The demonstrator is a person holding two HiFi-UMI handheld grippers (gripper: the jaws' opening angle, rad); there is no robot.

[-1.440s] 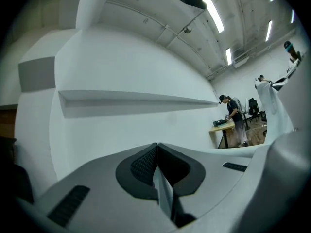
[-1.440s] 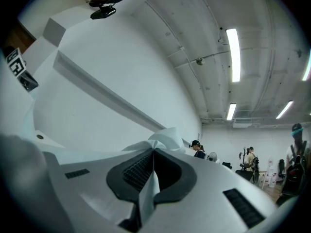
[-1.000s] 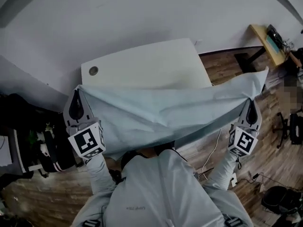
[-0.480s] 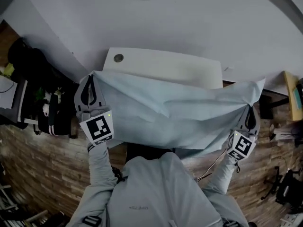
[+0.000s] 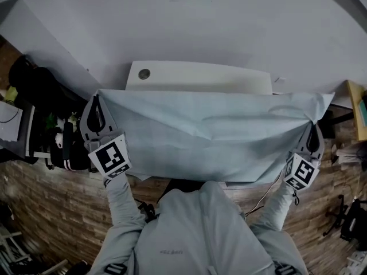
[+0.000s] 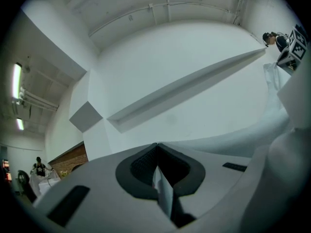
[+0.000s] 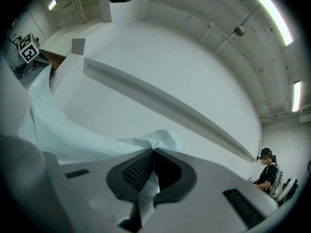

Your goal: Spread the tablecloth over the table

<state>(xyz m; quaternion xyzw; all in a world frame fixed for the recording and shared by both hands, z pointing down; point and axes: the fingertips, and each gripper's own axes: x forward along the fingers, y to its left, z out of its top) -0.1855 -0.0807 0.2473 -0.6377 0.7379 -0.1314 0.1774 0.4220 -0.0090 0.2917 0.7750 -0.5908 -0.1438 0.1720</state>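
A pale blue tablecloth [image 5: 206,139] hangs stretched between my two grippers, in front of and above the white table [image 5: 200,76]. My left gripper [image 5: 96,99] is shut on the cloth's left corner; the left gripper view has a thin fold of tablecloth [image 6: 160,186] pinched between the jaws of the left gripper [image 6: 157,152]. My right gripper [image 5: 312,132] is shut on the right corner, and the right gripper view has crumpled tablecloth [image 7: 150,178] running through the closed jaws of the right gripper [image 7: 153,154]. Only the table's far strip shows past the cloth.
A white wall [image 5: 189,22] stands right behind the table. Dark bags and gear [image 5: 40,125] sit on the brick-pattern floor at the left. A wooden shelf [image 5: 356,107] and a chair base [image 5: 347,225] are at the right. A person [image 7: 267,171] stands far off.
The cloth has gone from sagging to pulled wide and fairly flat. My right gripper has swung outward to the right and my left a little outward. The view has turned to face the table.
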